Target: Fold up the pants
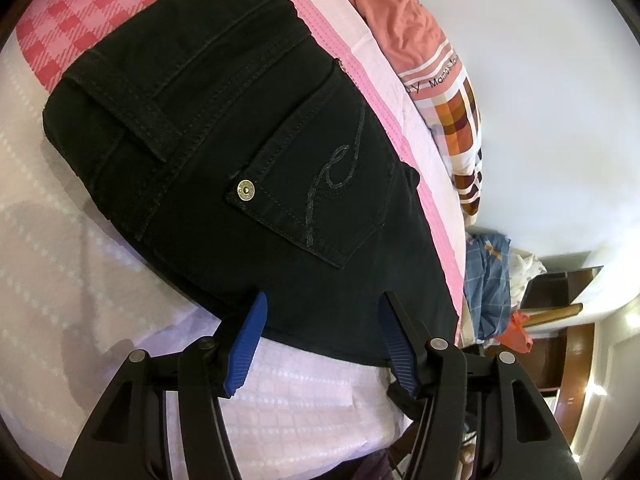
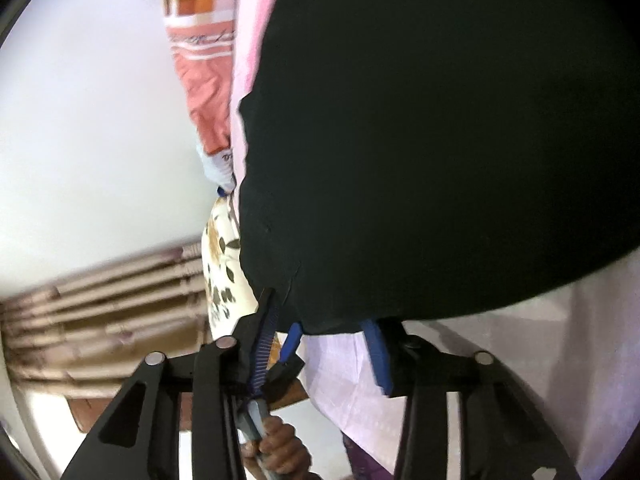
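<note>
Your left gripper stands wide, its blue ribbed pads apart at the near edge of the folded black denim pants, with nothing pinched between them. Your right gripper is narrower; its pads sit at the hem of the same dark cloth, but whether they press on it cannot be told. The pants lie flat, back pocket and metal rivet up, on the pale pink textured bedsheet. Beyond them lie a red-and-pink checked cloth and an orange patterned pillow.
</note>
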Demonstrator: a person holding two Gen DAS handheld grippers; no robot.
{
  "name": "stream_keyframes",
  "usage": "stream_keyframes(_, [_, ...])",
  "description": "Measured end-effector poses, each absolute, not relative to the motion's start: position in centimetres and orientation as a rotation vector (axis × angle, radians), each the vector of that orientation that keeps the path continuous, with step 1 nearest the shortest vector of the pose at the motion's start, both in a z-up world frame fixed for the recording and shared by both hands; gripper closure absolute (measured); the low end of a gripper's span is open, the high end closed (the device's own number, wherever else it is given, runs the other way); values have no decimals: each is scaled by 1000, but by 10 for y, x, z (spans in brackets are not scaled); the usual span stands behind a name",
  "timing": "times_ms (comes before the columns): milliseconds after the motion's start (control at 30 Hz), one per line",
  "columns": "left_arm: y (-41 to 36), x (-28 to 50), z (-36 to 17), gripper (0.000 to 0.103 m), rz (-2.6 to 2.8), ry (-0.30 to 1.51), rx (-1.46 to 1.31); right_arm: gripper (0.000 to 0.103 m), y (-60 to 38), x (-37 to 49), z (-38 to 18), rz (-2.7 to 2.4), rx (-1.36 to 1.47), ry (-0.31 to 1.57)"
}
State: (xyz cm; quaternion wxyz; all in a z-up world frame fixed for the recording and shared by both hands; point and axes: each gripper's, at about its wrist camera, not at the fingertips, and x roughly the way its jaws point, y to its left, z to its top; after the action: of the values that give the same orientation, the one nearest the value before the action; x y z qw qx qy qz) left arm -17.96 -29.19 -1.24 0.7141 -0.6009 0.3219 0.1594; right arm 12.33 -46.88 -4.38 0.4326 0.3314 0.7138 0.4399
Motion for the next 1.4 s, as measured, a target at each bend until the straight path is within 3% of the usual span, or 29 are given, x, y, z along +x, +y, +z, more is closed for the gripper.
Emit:
stream_keyframes(233, [-292, -177, -14, 39, 343, 712, -1328, 64, -454, 117, -38, 1145, 781, 1752])
stream_keyframes(300, [-293, -176, -14, 39, 344, 716, -1319, 79, -443, 114, -36, 1161, 693, 1737])
stream_keyframes(333, [-294, -174, -14, 39, 344, 719, -1312, 92, -436, 112, -39, 1159, 637, 1749])
stream_keyframes(400, [-294, -173, -14, 39, 345, 723, -1306, 97, -429, 107, -41, 1162, 572, 1751])
stream_keyframes(933, [-293, -169, -13, 39, 353, 734, -1266, 99, -434, 101, -50, 1188, 573, 1825])
stream_keyframes(1133, [-293, -165, -13, 39, 356, 767, -1213, 77, -429, 93, -16, 1342, 371, 1902])
stream_keyframes(1200, [-292, -165, -13, 39, 352, 772, -1214, 77, -426, 98, 23, 1467, 261, 1806])
stream_keyframes(1333, [-294, -165, -12, 39, 352, 765, -1201, 59, -409, 141, 114, 1525, -67, 1229])
stream_keyframes(1400, [-294, -165, -12, 39, 356, 762, -1200, 59, -391, 163, 126, 1480, -213, 1038])
